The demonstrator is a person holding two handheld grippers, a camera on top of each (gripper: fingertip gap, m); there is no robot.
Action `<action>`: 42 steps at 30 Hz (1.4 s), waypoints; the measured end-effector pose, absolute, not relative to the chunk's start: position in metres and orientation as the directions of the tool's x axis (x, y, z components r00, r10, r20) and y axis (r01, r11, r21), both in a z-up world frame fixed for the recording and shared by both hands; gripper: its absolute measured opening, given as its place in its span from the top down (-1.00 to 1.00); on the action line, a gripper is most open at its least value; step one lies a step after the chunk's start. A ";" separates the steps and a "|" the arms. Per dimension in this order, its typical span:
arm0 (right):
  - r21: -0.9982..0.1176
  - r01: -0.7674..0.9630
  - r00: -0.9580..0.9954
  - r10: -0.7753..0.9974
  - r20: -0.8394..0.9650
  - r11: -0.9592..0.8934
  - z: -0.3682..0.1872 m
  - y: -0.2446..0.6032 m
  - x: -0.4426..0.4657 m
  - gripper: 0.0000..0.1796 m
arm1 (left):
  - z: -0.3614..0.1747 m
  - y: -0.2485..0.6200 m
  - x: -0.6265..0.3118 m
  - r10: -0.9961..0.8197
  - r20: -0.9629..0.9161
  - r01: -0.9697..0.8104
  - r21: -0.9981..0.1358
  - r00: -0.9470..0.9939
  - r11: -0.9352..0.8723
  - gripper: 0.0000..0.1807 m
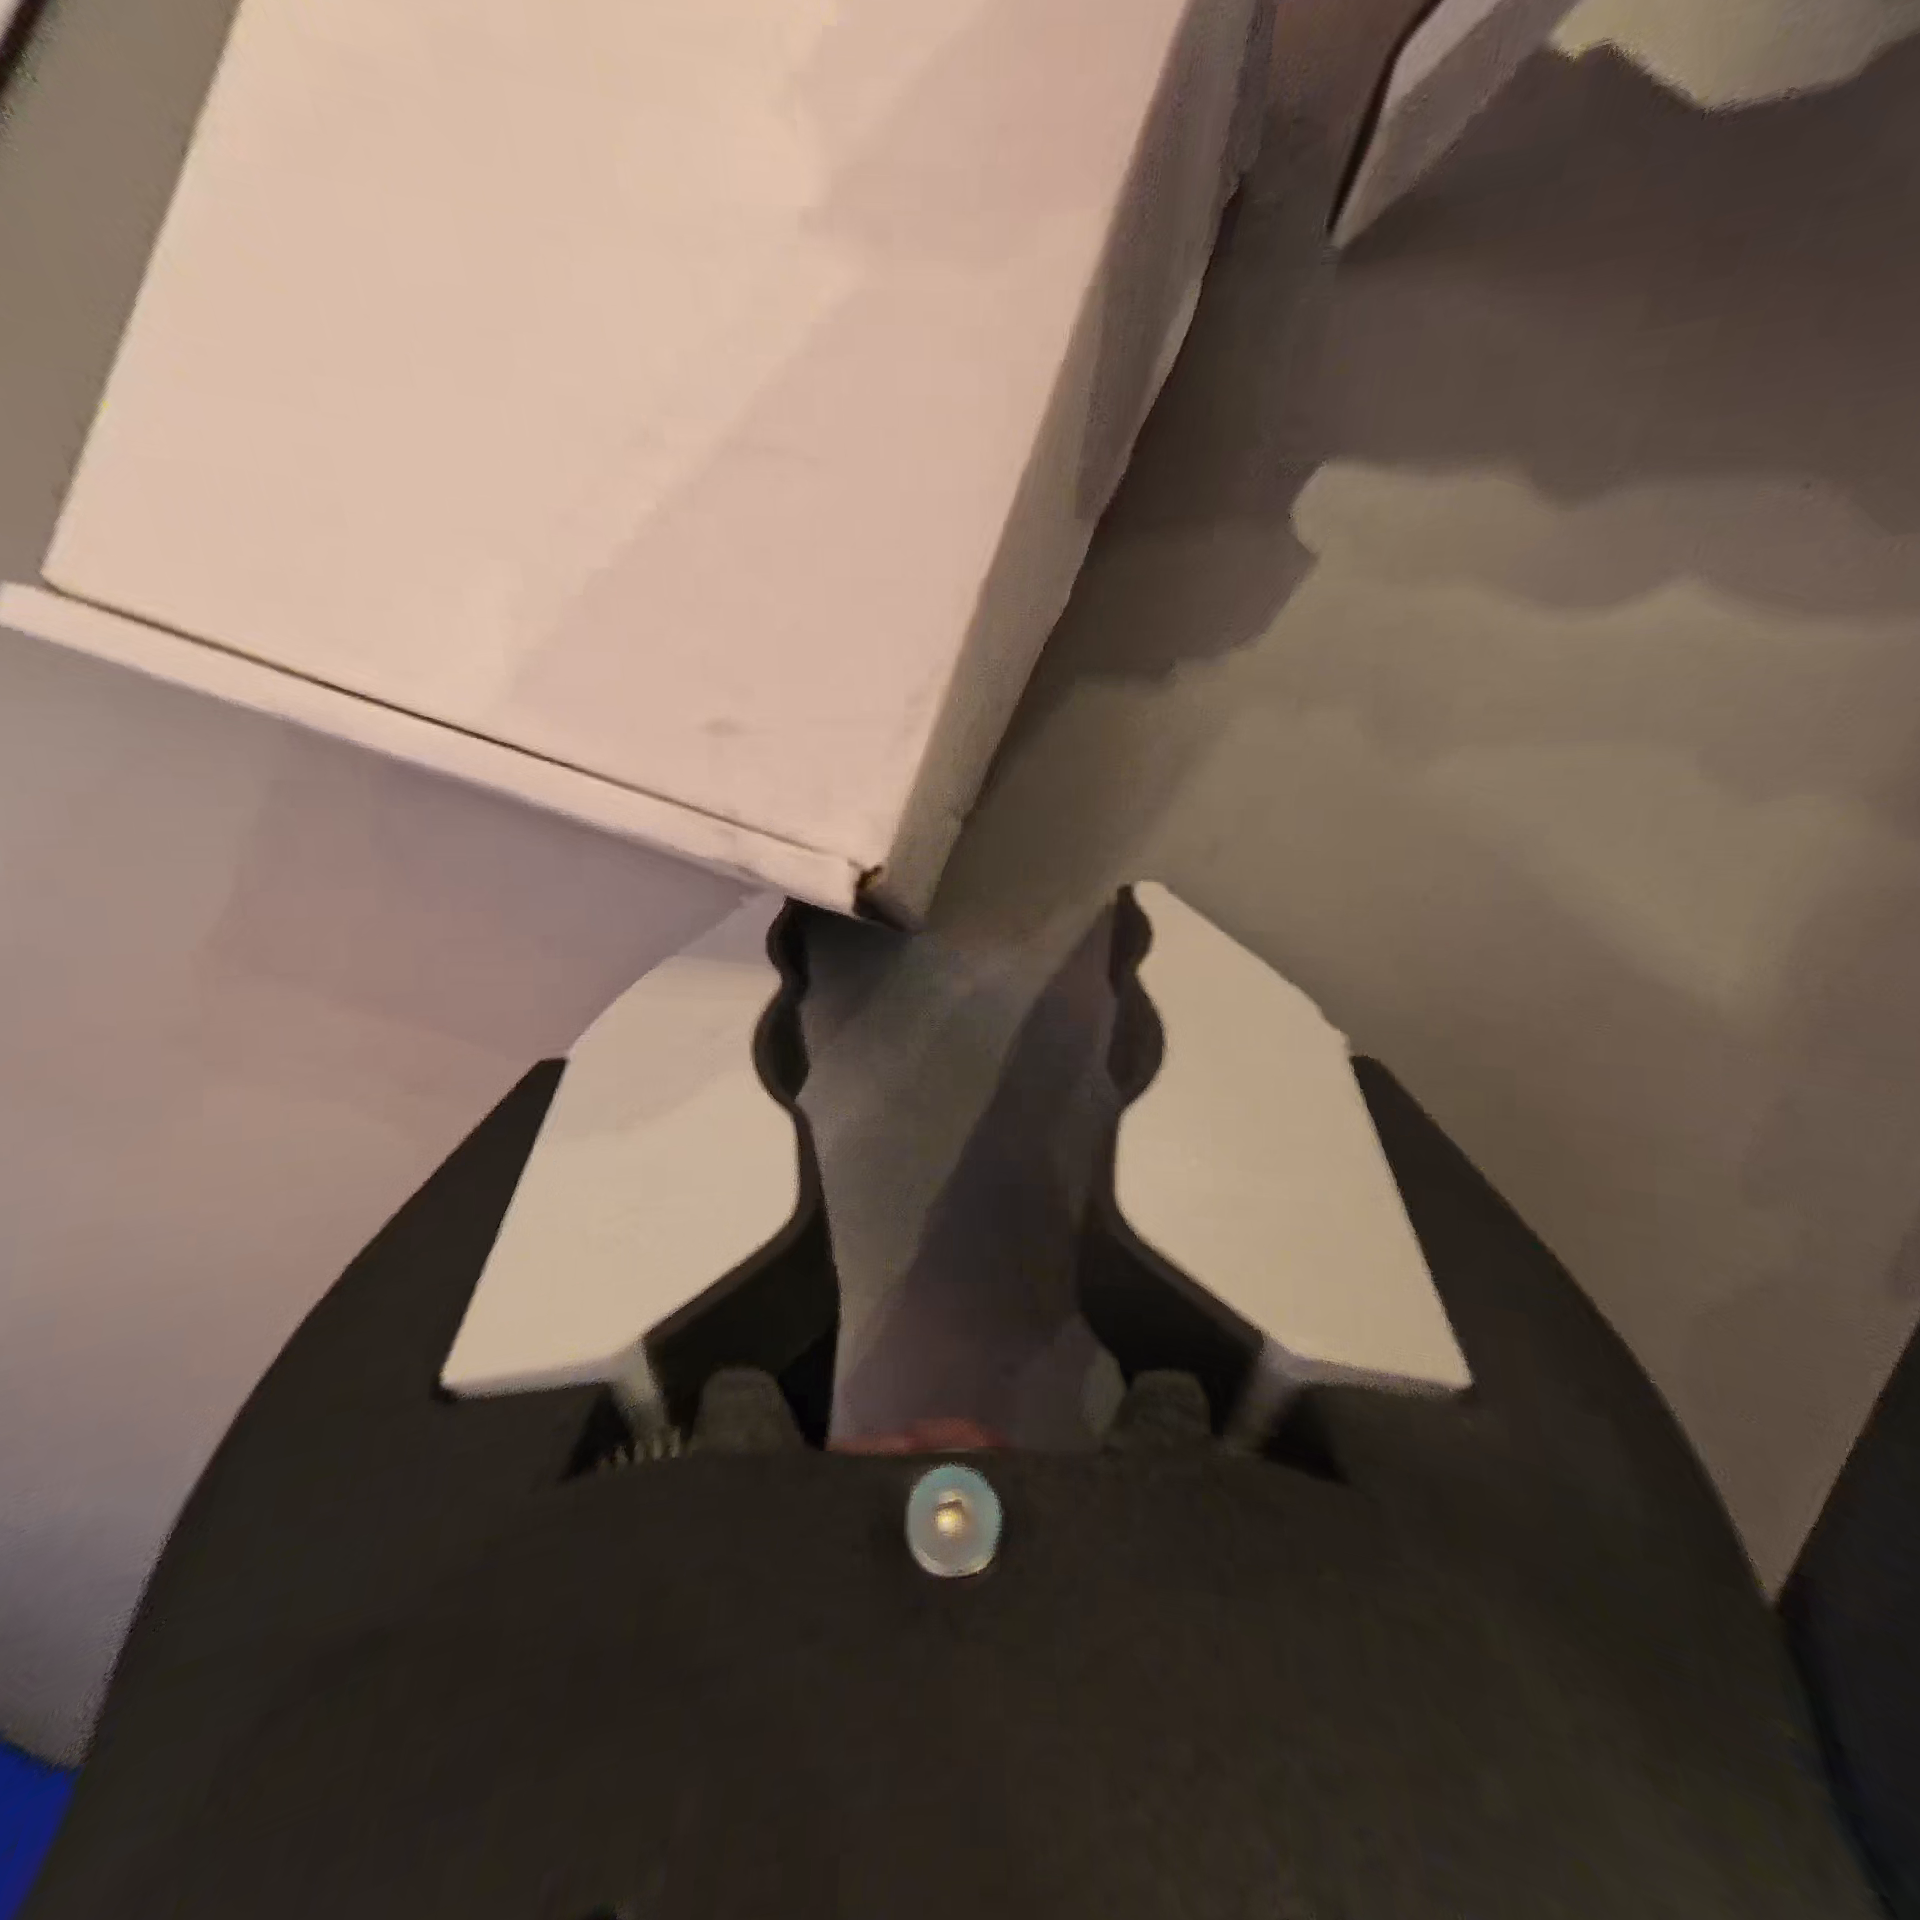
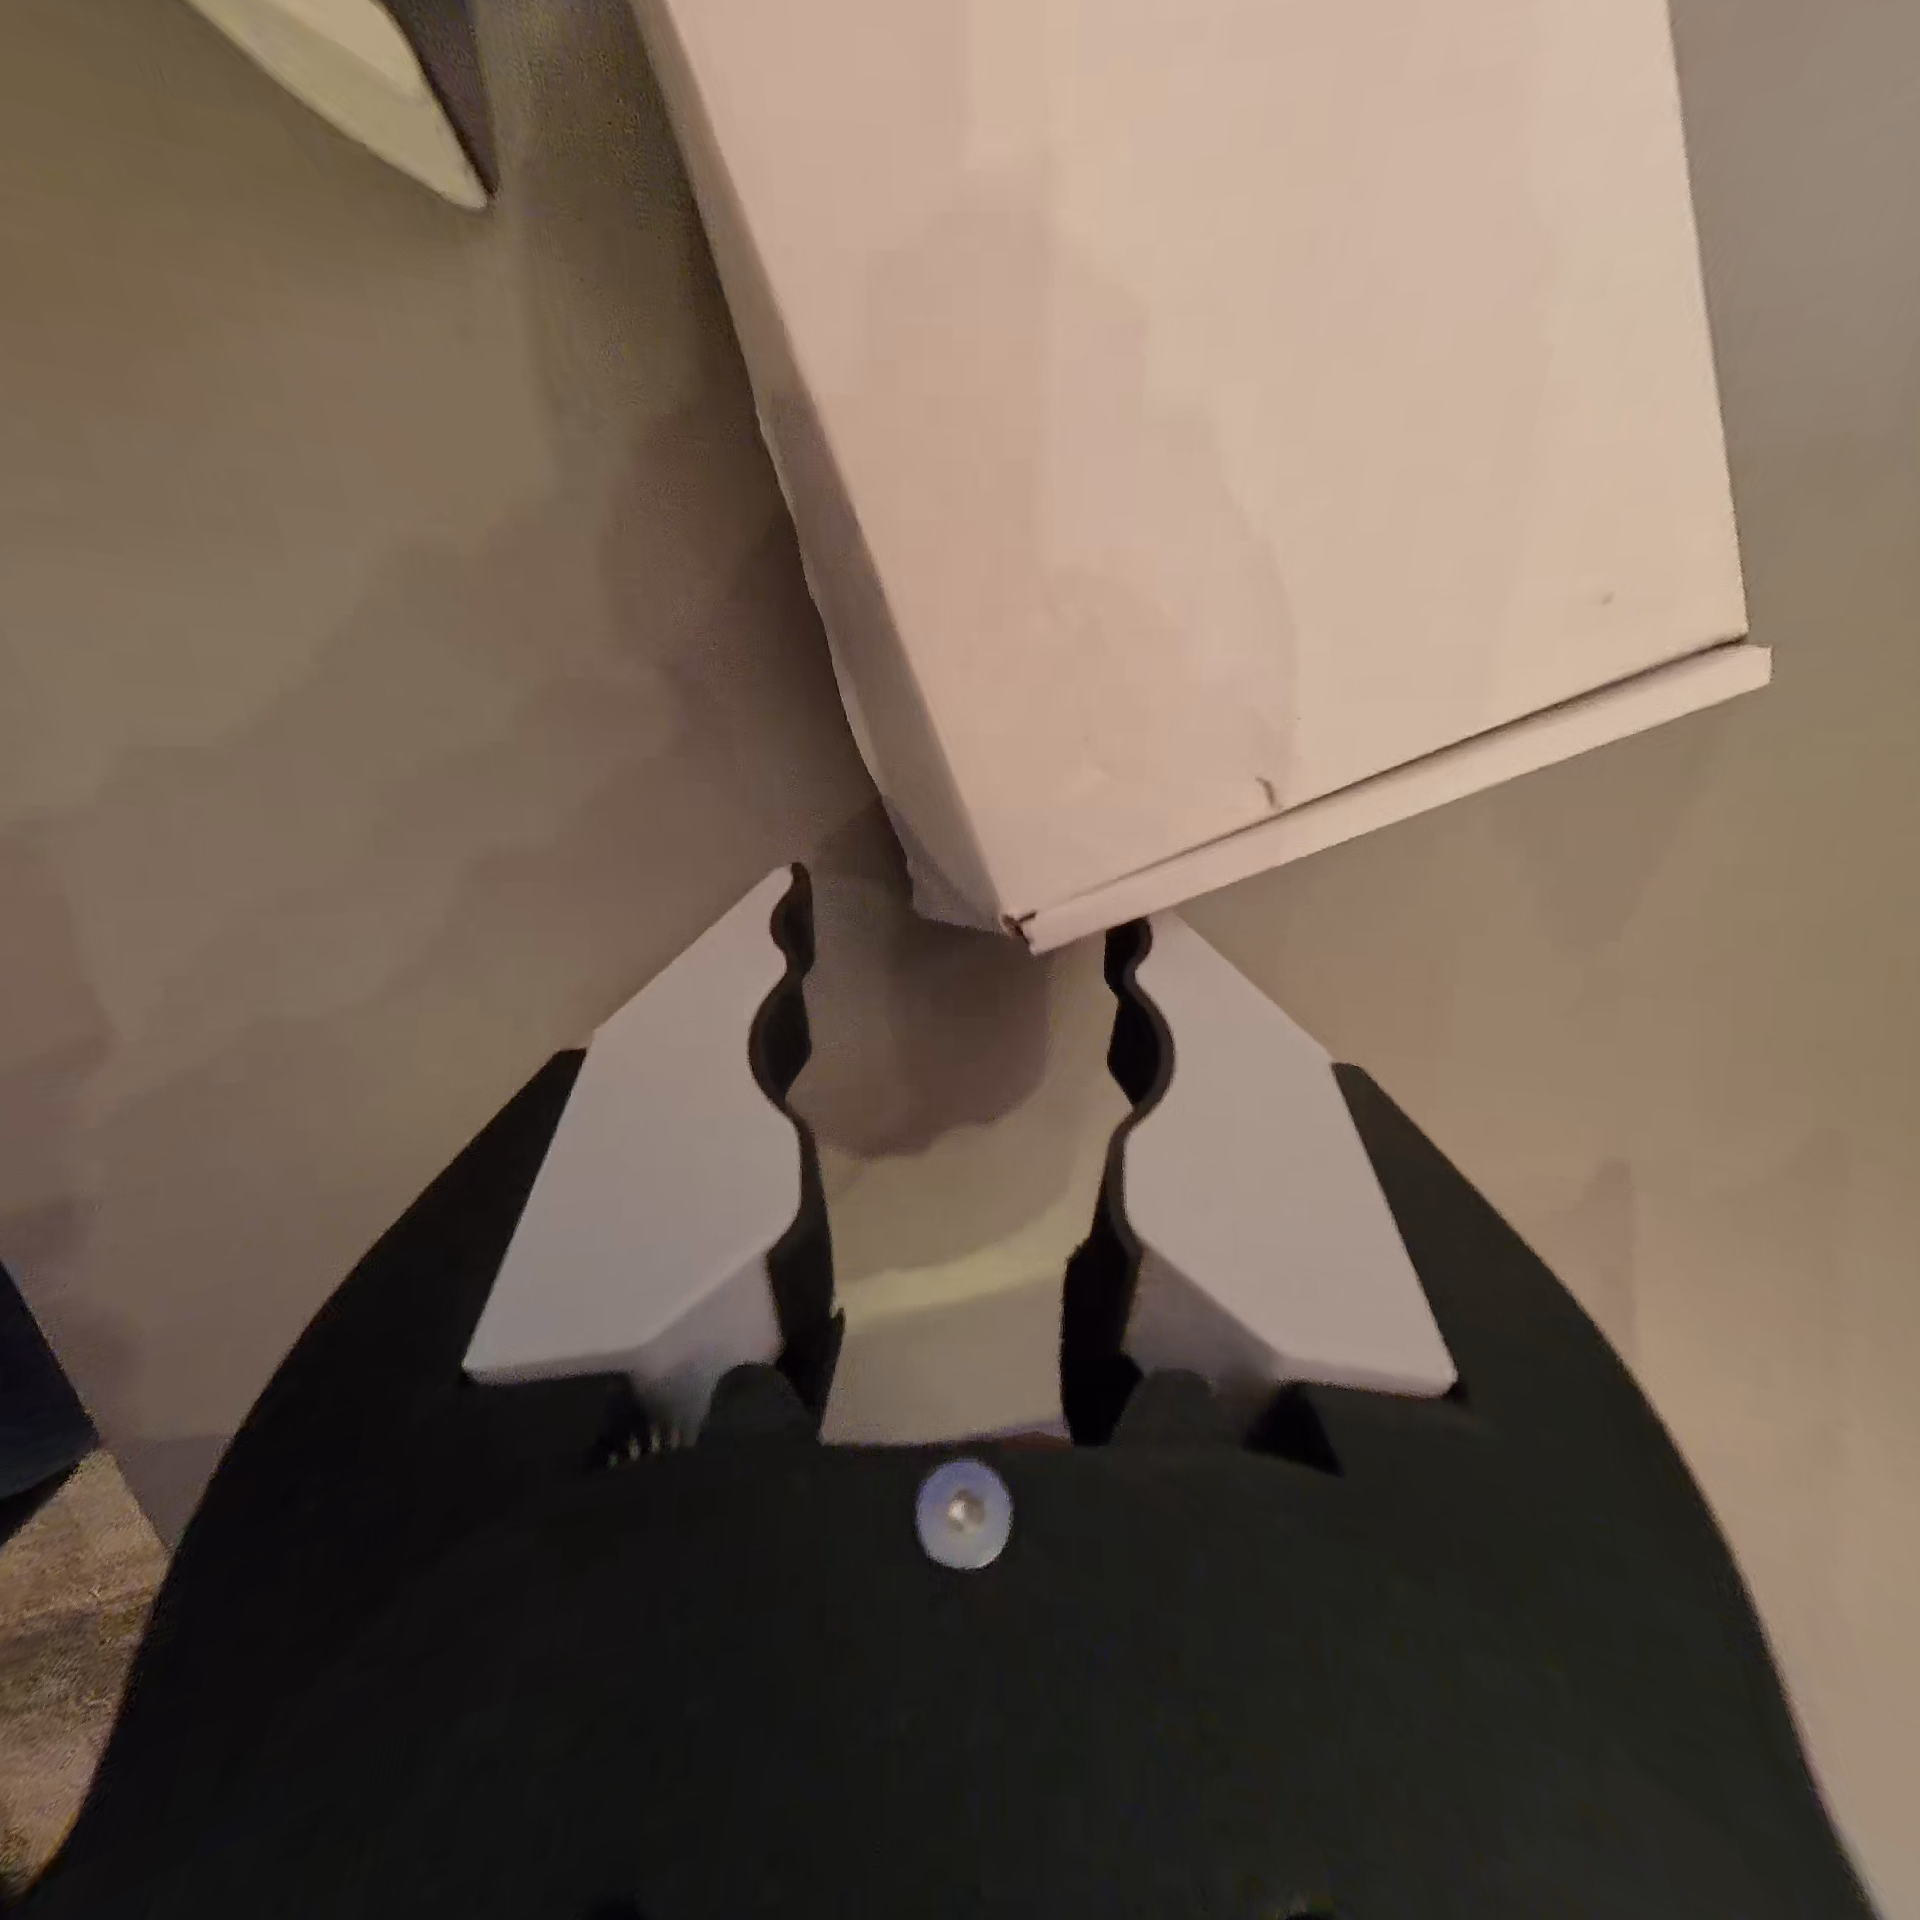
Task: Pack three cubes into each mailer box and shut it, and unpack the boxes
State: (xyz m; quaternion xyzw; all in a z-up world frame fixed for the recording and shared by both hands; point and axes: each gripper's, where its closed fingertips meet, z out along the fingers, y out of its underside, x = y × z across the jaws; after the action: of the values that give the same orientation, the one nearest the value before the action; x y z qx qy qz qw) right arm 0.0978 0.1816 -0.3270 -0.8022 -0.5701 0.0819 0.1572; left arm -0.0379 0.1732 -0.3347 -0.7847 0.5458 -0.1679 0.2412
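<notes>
In the left wrist view a shut white mailer box [image 1: 582,416] fills the upper left. Its near right corner sits just over my left gripper's left fingertip. A pale white panel [image 1: 260,987] runs below the box's near edge. My left gripper [image 1: 956,914] is open and holds nothing. In the right wrist view a second shut white mailer box [image 2: 1299,416] fills the upper right, with its near left corner between the fingertips of my right gripper [image 2: 961,909]. That gripper is open and empty. No cubes show clearly.
The boxes rest on a grey-beige table [image 1: 1558,779]. The other box shows at the top right in the left view [image 1: 1455,114] and at the top left in the right view [image 2: 353,94]. A blue patch [image 1: 31,1787] sits at the bottom left. Carpet [image 2: 62,1579] shows beyond the table edge.
</notes>
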 end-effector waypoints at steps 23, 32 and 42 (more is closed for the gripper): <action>-0.330 0.887 0.379 0.917 0.124 -0.322 -0.328 0.217 0.100 0.48 | -0.334 0.213 -0.031 -0.886 -0.052 -0.735 -0.582 0.461 -0.348 0.55; -0.285 0.903 0.356 0.931 0.078 -0.322 -0.328 0.188 0.109 0.42 | -0.335 0.193 -0.032 -0.930 0.004 -0.780 -0.543 0.368 -0.310 0.51; -0.334 0.933 0.218 0.950 0.224 -0.135 -0.281 0.216 0.072 -0.51 | -0.334 0.189 -0.029 -0.933 0.045 -0.764 -0.560 0.358 -0.320 0.50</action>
State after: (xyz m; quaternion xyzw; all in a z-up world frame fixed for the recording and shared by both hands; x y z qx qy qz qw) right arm 0.0723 0.2161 -0.2814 -0.7532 -0.6250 0.0208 0.2042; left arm -0.0289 0.1886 -0.3335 -0.7914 0.5361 -0.1838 0.2290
